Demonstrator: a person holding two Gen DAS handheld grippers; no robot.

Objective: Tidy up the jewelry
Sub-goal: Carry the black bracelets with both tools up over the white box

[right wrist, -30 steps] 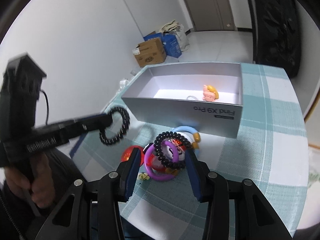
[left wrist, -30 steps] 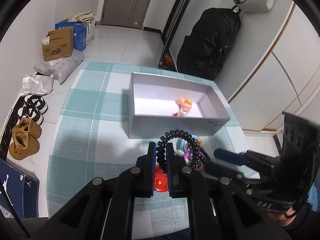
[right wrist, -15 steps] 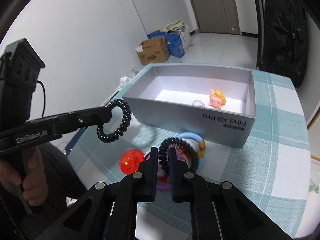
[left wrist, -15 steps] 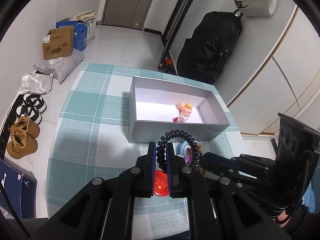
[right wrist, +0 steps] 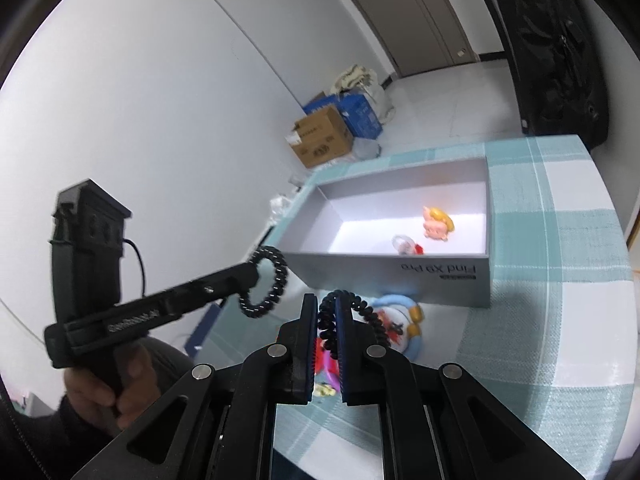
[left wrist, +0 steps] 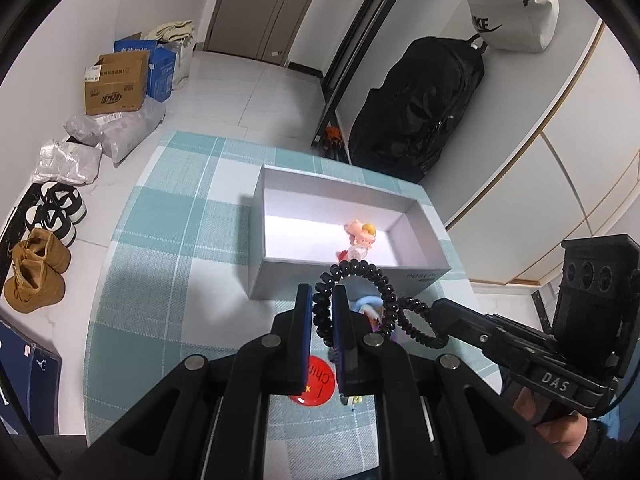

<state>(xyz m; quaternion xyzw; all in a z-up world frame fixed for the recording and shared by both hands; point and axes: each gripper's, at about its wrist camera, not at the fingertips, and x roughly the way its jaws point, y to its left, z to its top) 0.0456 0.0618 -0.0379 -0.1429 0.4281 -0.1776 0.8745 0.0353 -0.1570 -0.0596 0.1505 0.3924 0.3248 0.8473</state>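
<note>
My left gripper [left wrist: 321, 300] is shut on a black coil hair tie [left wrist: 374, 280] and holds it in the air in front of the grey open box [left wrist: 280, 272]. It also shows in the right wrist view [right wrist: 250, 270] with its coil tie [right wrist: 276, 284]. My right gripper [right wrist: 327, 306] is shut on a second black coil hair tie [right wrist: 366, 312], also lifted; it shows in the left wrist view [left wrist: 434, 314] with that tie [left wrist: 416, 322]. The box [right wrist: 440, 272] holds a pink figurine [right wrist: 438, 222] and a small clear ring [right wrist: 402, 244].
On the checked tablecloth [left wrist: 160, 240] in front of the box lie a red round badge [left wrist: 316, 384], a blue ring with charms [right wrist: 400, 320] and a purple piece, partly hidden by the fingers. Shoes and cardboard boxes [left wrist: 116, 84] sit on the floor at left.
My right gripper has shut on the second coil tie and lifted it off the pile. Both grippers have risen, each carrying its tie, nearer the box.
</note>
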